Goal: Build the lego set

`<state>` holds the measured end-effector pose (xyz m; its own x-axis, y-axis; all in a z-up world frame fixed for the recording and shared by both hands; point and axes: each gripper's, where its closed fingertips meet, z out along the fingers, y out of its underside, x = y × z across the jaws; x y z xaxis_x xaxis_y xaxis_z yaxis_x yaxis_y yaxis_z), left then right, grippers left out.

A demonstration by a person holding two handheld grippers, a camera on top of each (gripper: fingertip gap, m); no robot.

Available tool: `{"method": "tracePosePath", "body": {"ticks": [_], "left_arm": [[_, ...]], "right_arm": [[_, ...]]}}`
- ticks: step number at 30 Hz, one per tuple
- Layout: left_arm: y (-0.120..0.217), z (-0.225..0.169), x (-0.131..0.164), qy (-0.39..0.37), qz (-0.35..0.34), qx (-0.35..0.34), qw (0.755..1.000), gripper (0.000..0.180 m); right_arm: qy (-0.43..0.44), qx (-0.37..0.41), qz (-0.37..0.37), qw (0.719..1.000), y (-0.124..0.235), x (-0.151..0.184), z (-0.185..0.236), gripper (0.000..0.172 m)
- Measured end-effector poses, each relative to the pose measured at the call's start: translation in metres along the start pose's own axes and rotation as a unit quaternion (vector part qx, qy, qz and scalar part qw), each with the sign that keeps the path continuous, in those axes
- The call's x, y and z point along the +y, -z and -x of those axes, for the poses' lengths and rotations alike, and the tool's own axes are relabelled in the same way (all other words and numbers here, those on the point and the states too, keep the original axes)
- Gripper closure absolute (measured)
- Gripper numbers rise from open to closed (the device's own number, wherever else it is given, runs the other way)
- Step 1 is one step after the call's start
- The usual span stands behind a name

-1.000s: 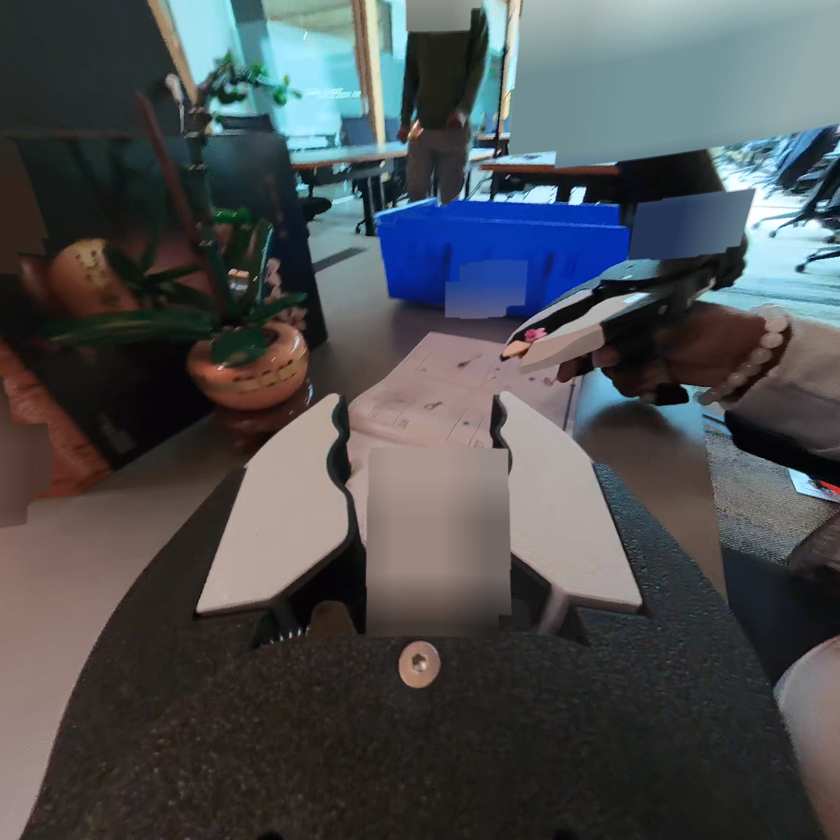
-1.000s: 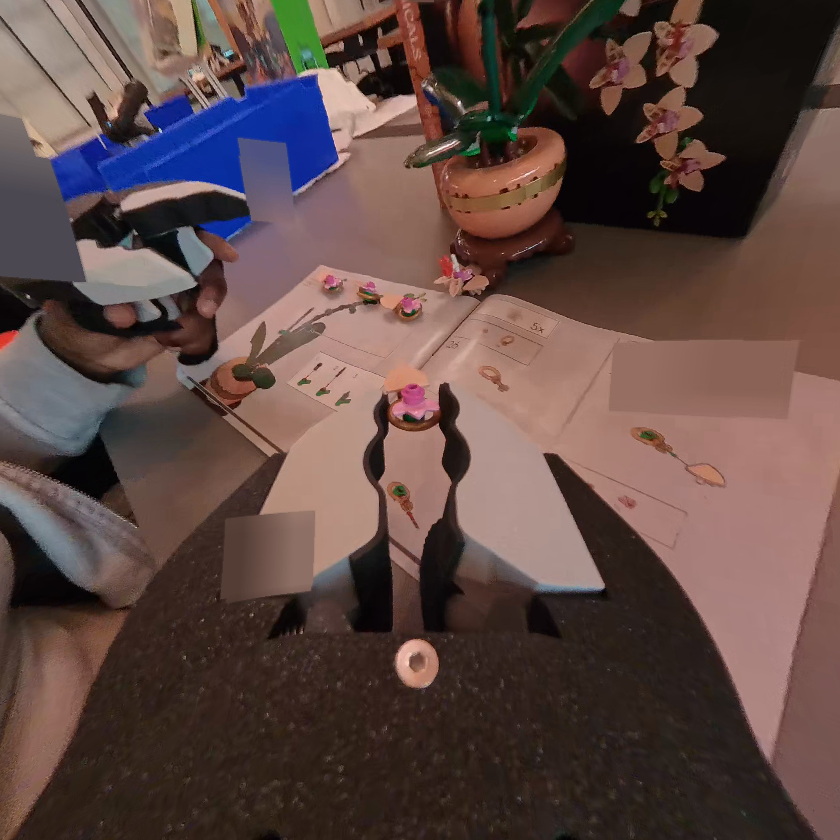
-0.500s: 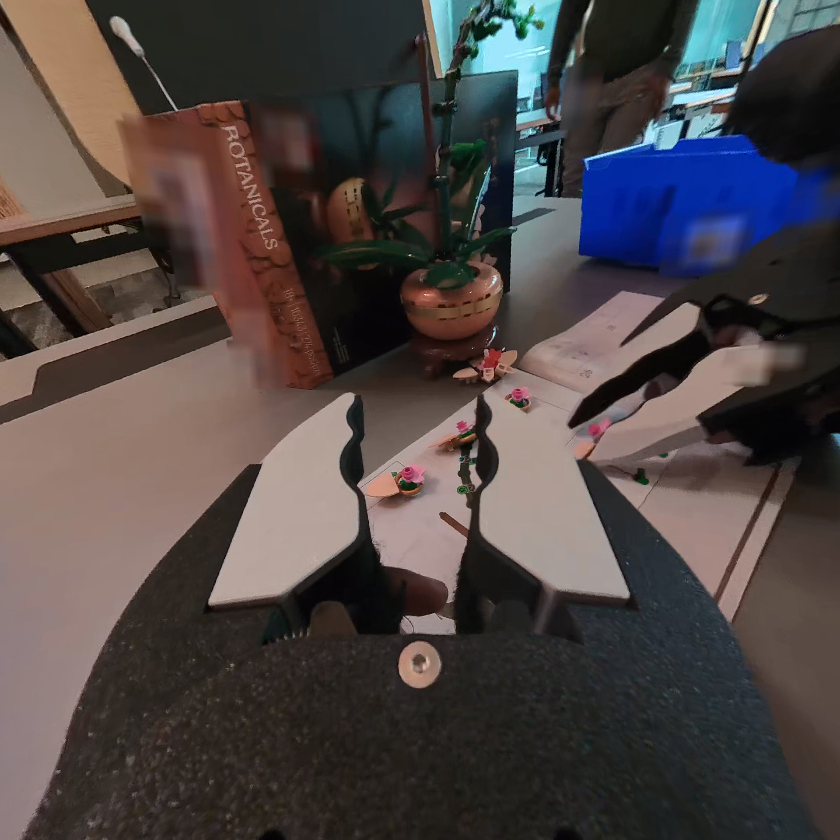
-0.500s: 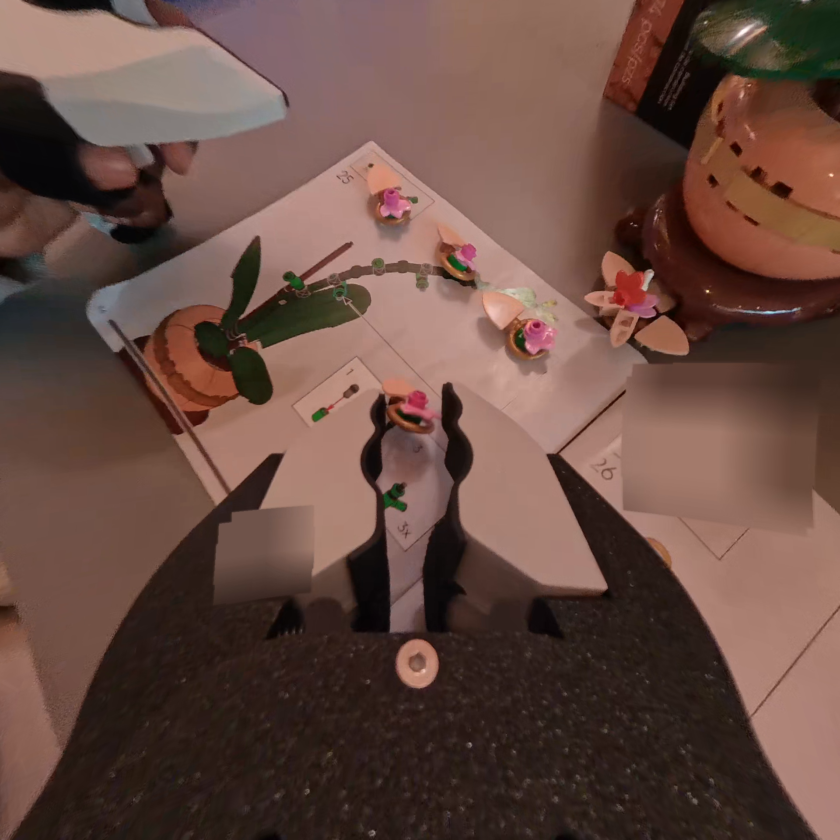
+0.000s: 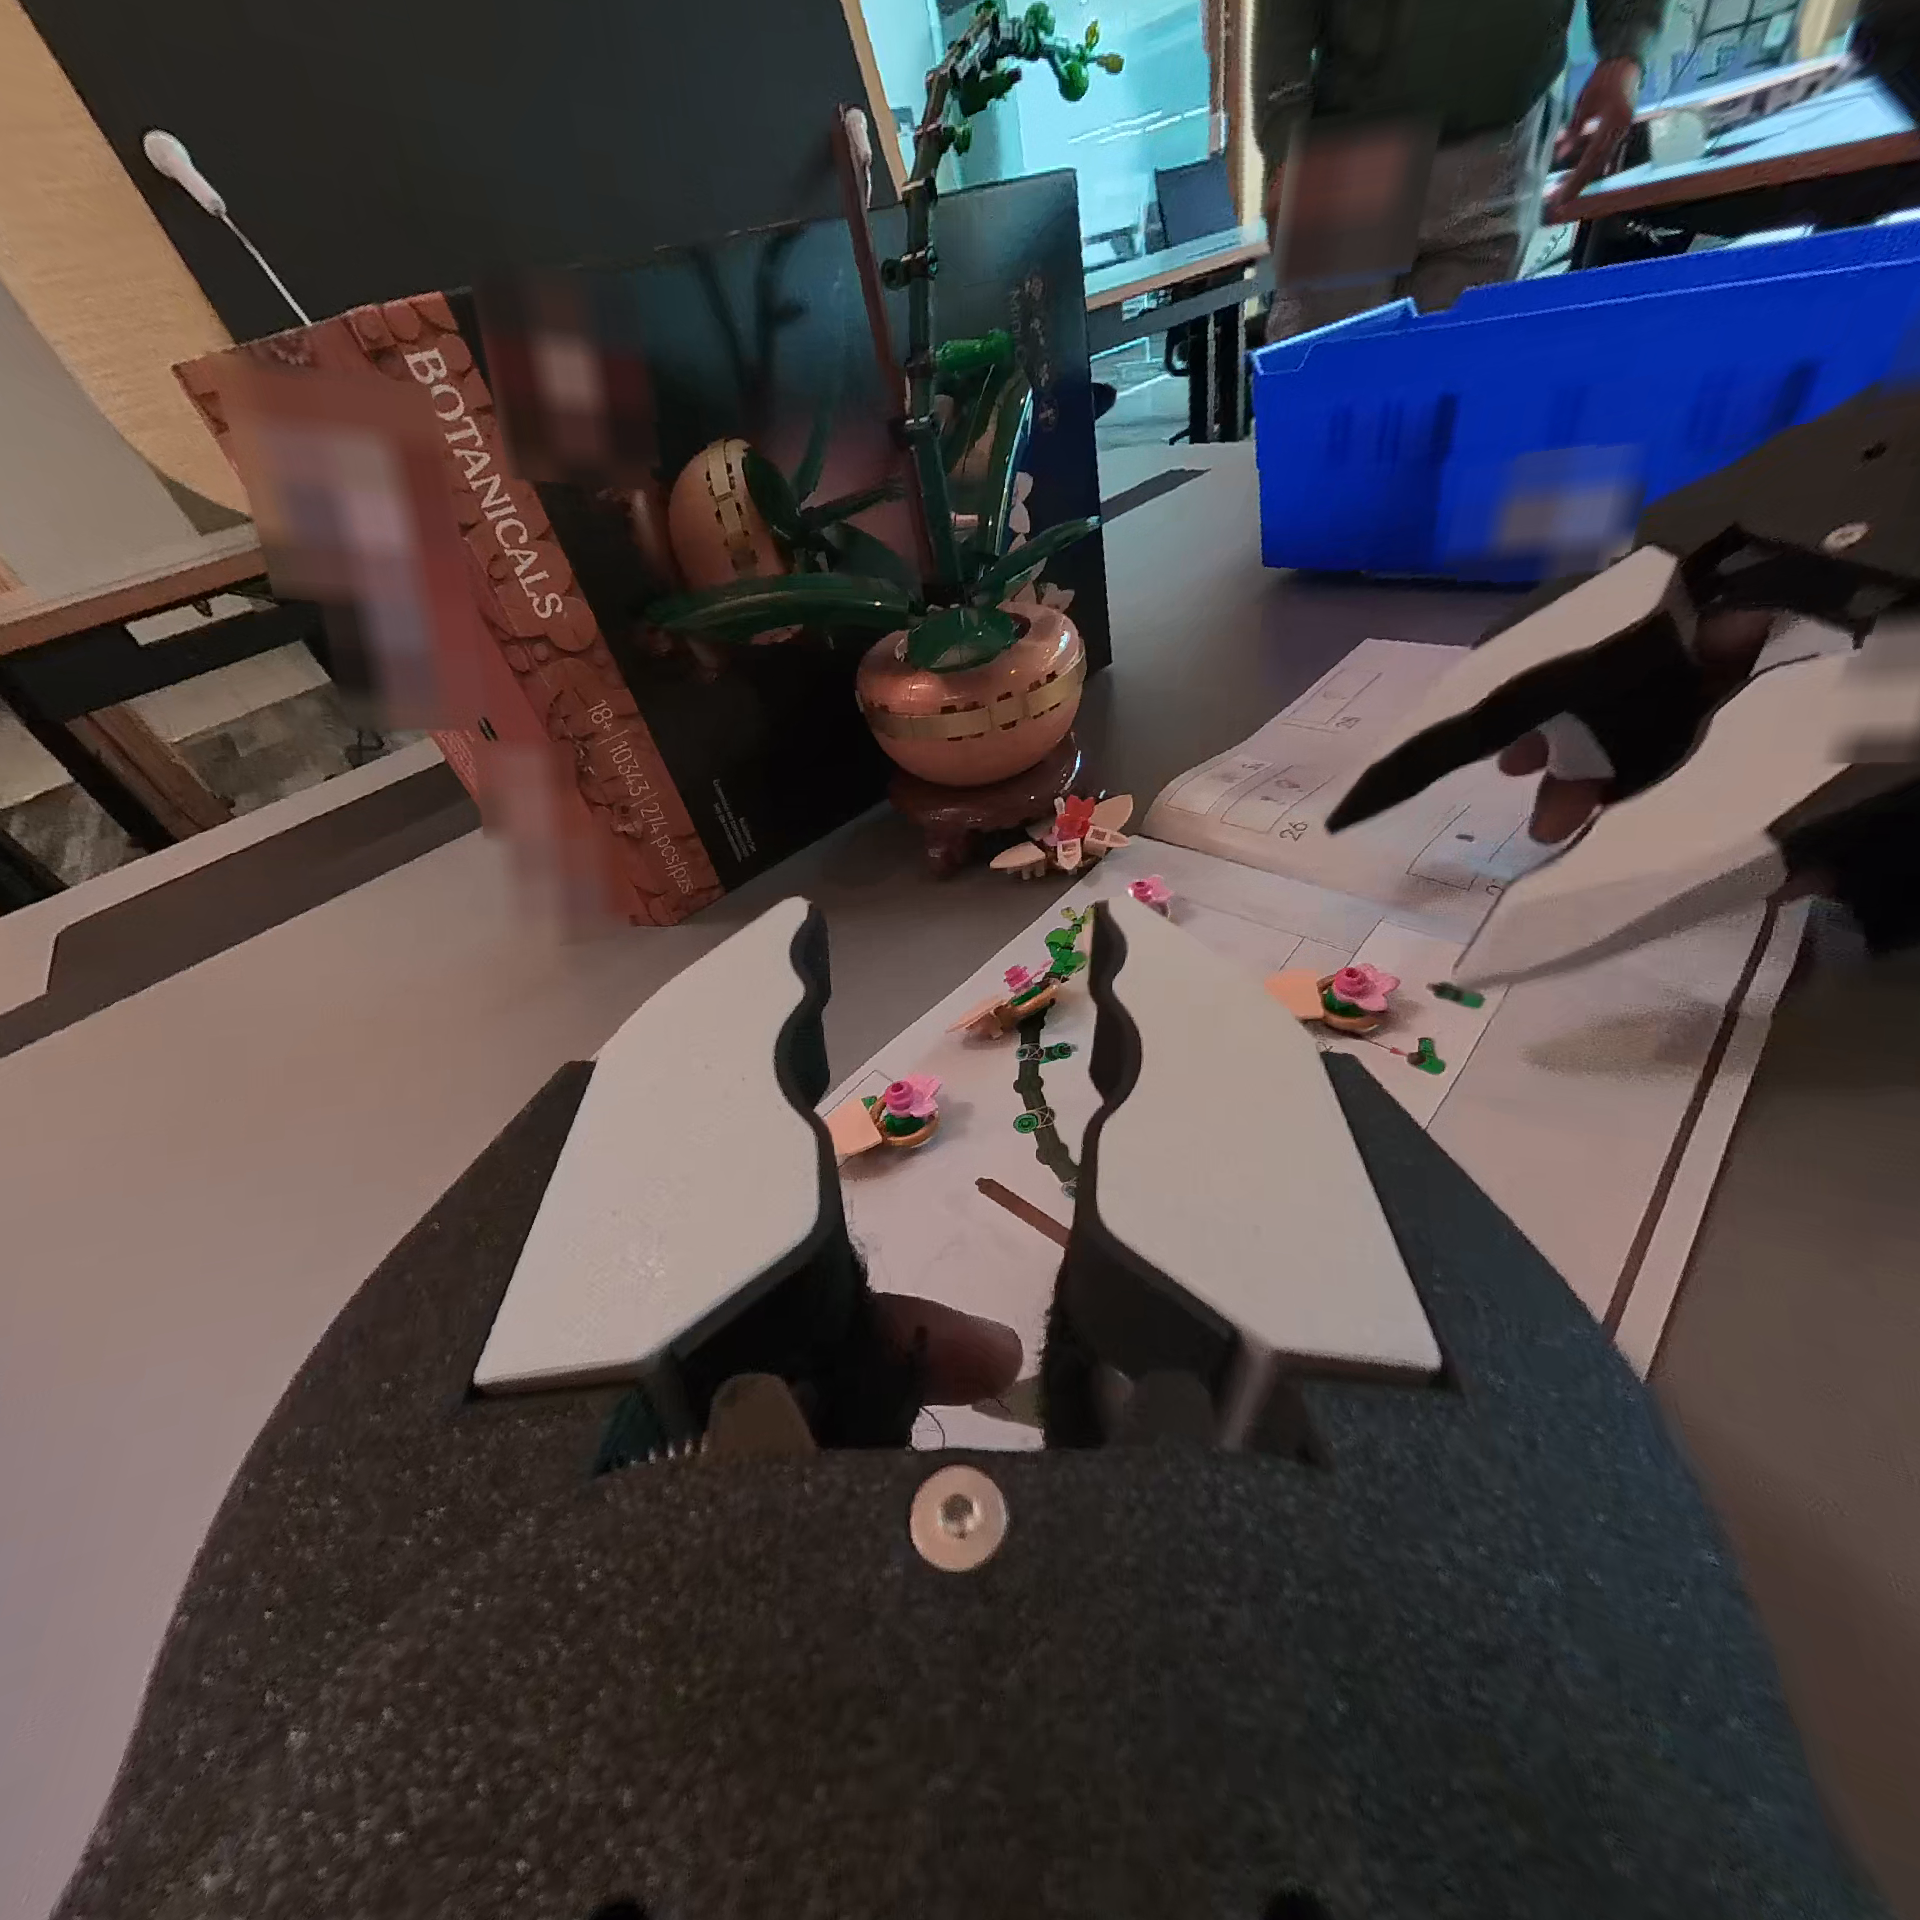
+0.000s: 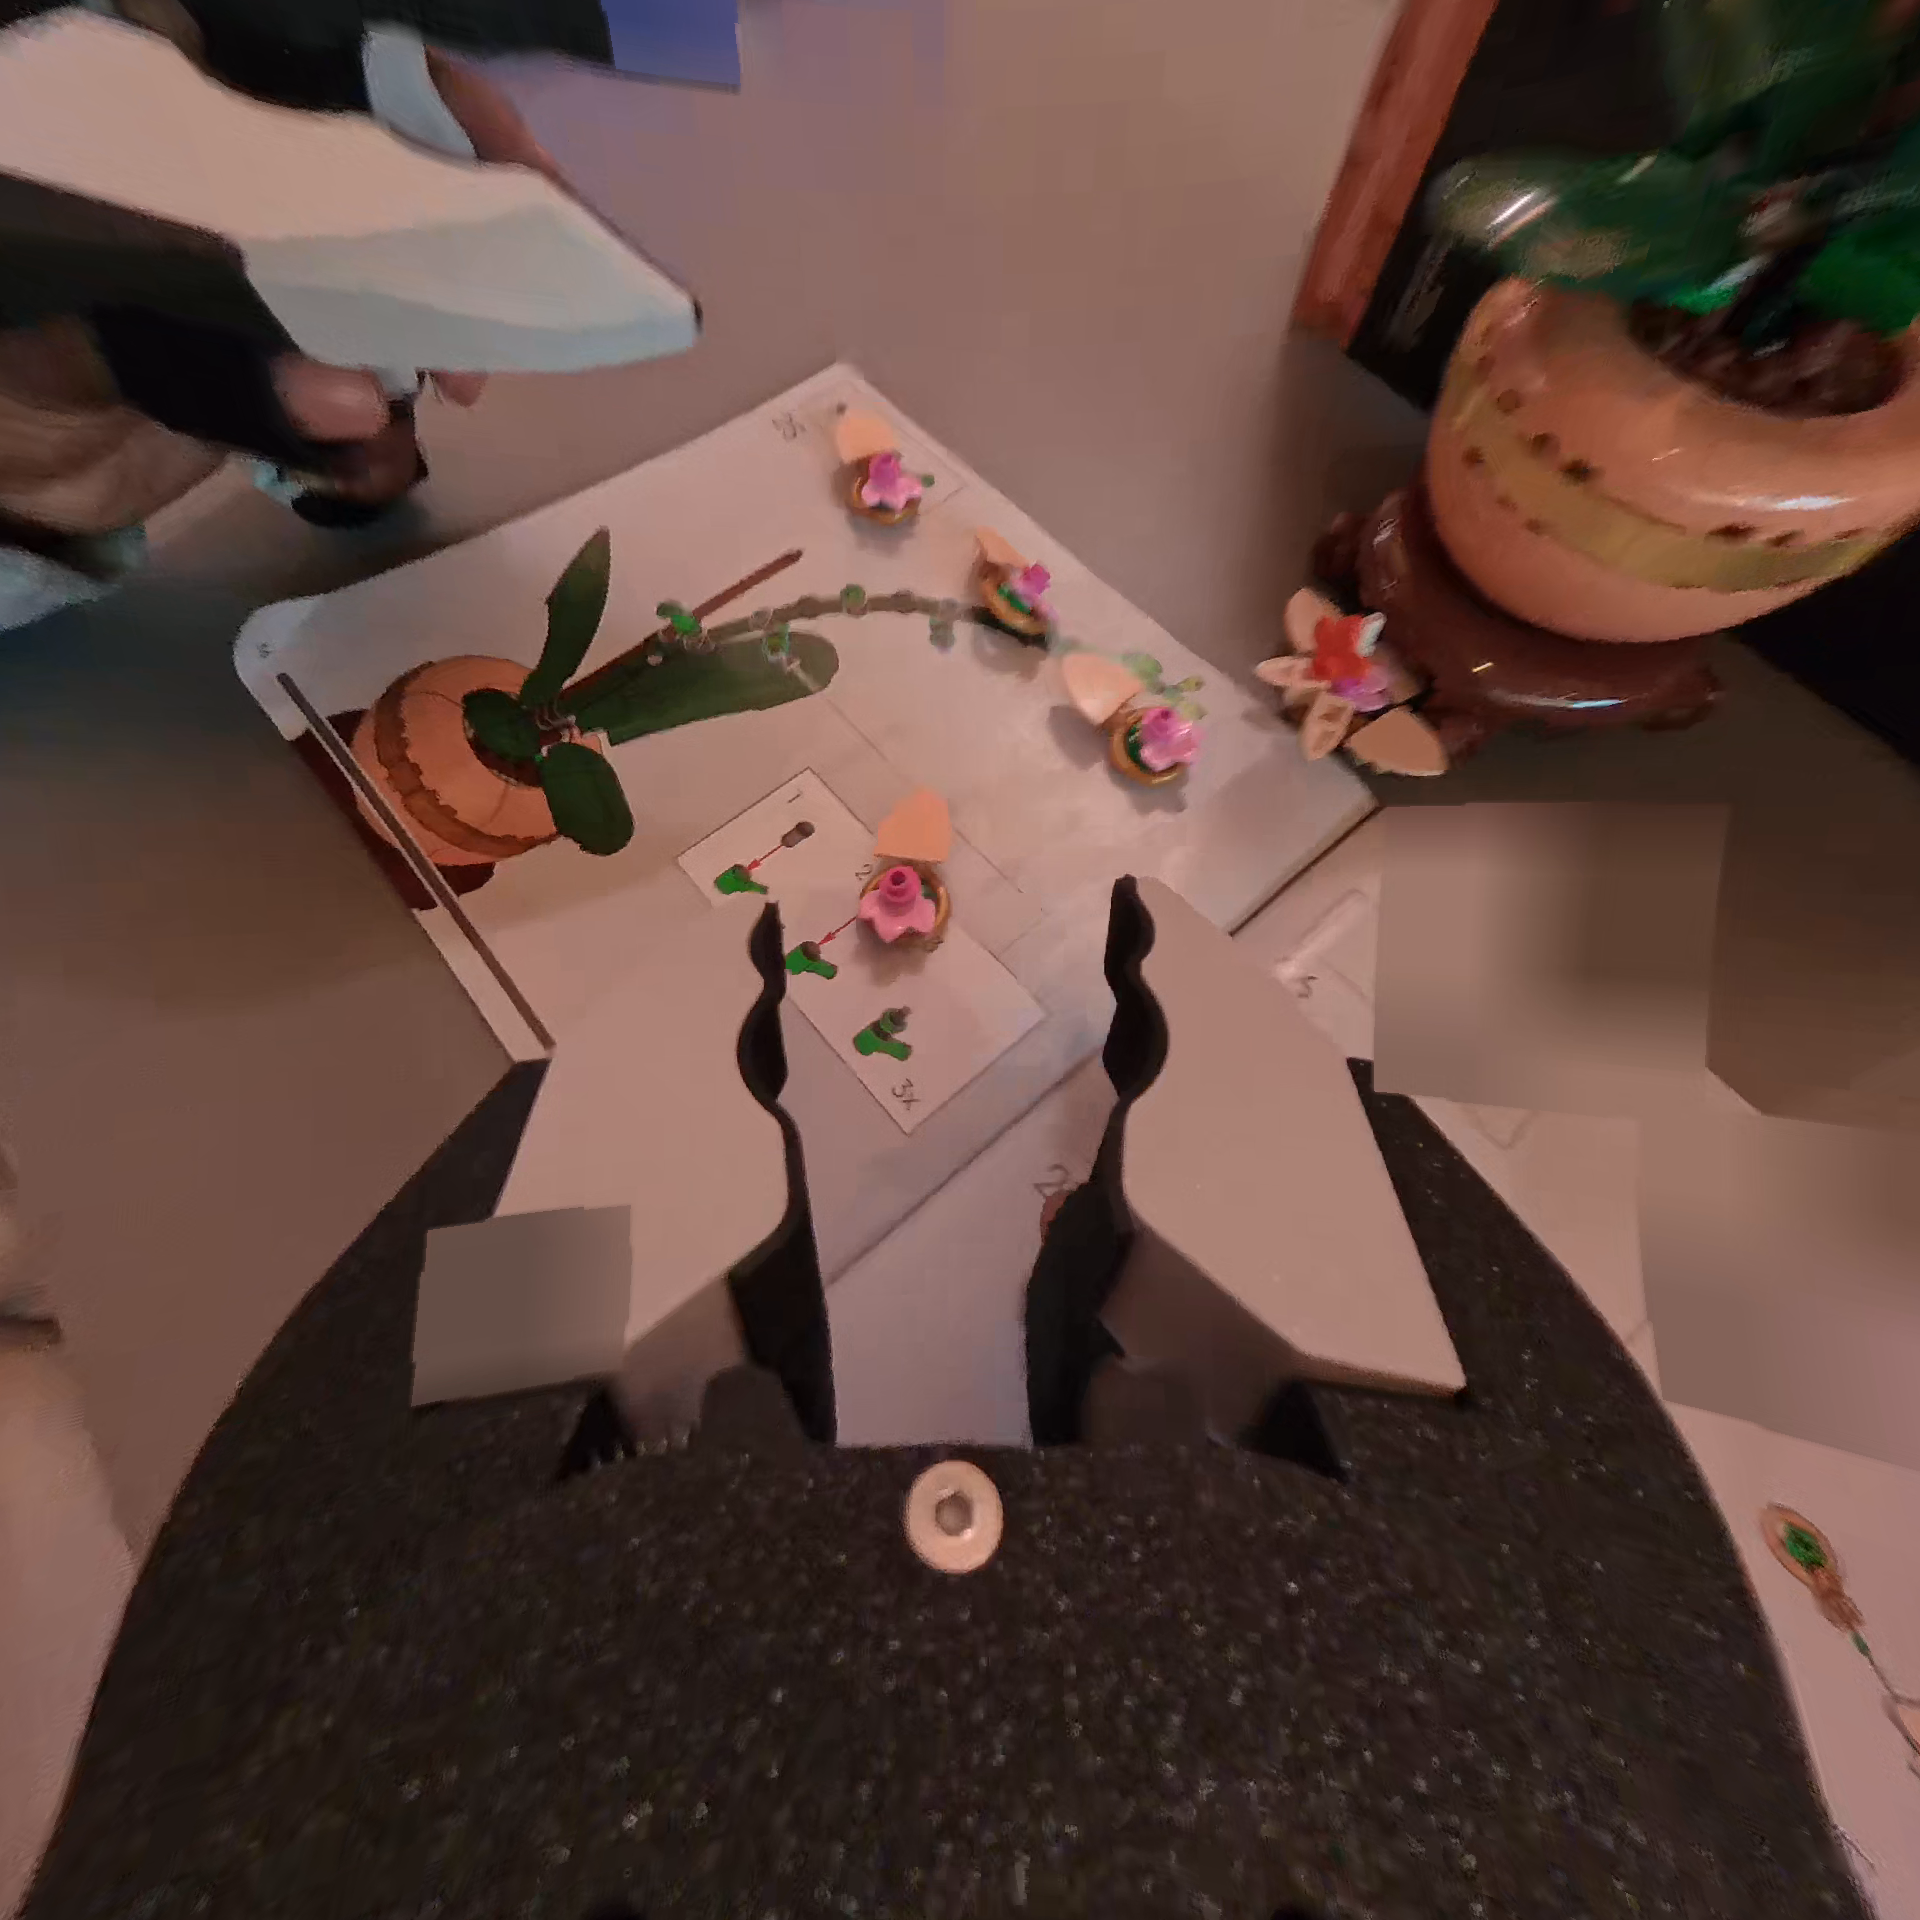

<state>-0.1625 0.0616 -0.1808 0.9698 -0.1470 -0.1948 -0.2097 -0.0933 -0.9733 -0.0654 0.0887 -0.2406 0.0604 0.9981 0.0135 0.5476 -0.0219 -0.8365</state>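
From my left wrist view I see what the right one misses: the box (image 5: 499,623) standing at the left on the tabletop (image 5: 260,1091), the whole stem (image 5: 935,208) rising from the pot (image 5: 971,707), a blue bin (image 5: 1558,416) and a person (image 5: 1403,135) far back. My right wrist view looks down instead and shows the booklet (image 6: 644,935) page with its printed plant, which my left fingers mostly cover in the other view.

My left hand-held gripper (image 5: 961,925) is partly open and holds nothing; it hovers over the booklet's left edge, with a small pink flower (image 5: 904,1107) just below its left fingertip and a second flower (image 5: 1013,997) between the fingertips, untouched.

My right hand-held gripper (image 6: 940,899) stands wide open and bare. A pink flower (image 6: 902,904) lies on the page between its fingertips, nearer the left one, clear of both pads. Two more flowers (image 6: 1153,738) lie beyond, and a red-centred bloom (image 6: 1340,665) rests against the pot's base.

In the right view the pot is blurred and cut off at the edge; grey patches hide part of the booklet.
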Motion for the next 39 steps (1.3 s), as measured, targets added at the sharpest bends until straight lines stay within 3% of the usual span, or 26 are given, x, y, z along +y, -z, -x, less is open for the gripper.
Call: {"method": "tracePosePath", "body": {"ticks": [5, 8, 13, 21, 24, 29, 33, 39], "left_arm": [[0.000, -0.004, -0.005, -0.012, -0.019, 0.002, 1.000, 0.123], [0.000, -0.002, -0.009, -0.005, -0.034, -0.008, 0.999, 0.113], [0.009, -0.006, -0.035, -0.002, -0.079, -0.020, 0.997, 0.090], [0.026, -0.048, -0.045, 0.019, -0.055, -0.018, 0.998, 0.066], [0.034, -0.067, -0.038, 0.012, -0.012, -0.013, 1.000, 0.051], [0.058, -0.097, -0.033, -0.020, 0.041, 0.010, 0.999, 0.041], [0.079, -0.109, -0.058, -0.041, 0.036, 0.012, 0.998, 0.036], [0.107, -0.118, -0.077, -0.106, 0.026, -0.011, 0.994, 0.035]], "right_arm": [[-0.021, 0.079, -0.126, 0.989, 0.050, -0.013, -0.031, 0.112], [-0.028, 0.140, -0.137, 0.980, 0.083, -0.001, -0.054, 0.103], [-0.014, 0.204, -0.161, 0.966, 0.140, 0.014, -0.073, 0.104], [0.065, 0.278, -0.319, 0.904, 0.232, -0.009, -0.067, 0.076], [0.065, 0.257, -0.314, 0.912, 0.237, -0.005, -0.055, 0.056], [0.033, 0.220, -0.217, 0.951, 0.226, 0.034, -0.034, 0.040], [0.018, 0.220, -0.167, 0.961, 0.230, 0.062, -0.014, 0.042], [0.050, 0.230, -0.206, 0.950, 0.250, 0.037, 0.009, 0.045]]}}
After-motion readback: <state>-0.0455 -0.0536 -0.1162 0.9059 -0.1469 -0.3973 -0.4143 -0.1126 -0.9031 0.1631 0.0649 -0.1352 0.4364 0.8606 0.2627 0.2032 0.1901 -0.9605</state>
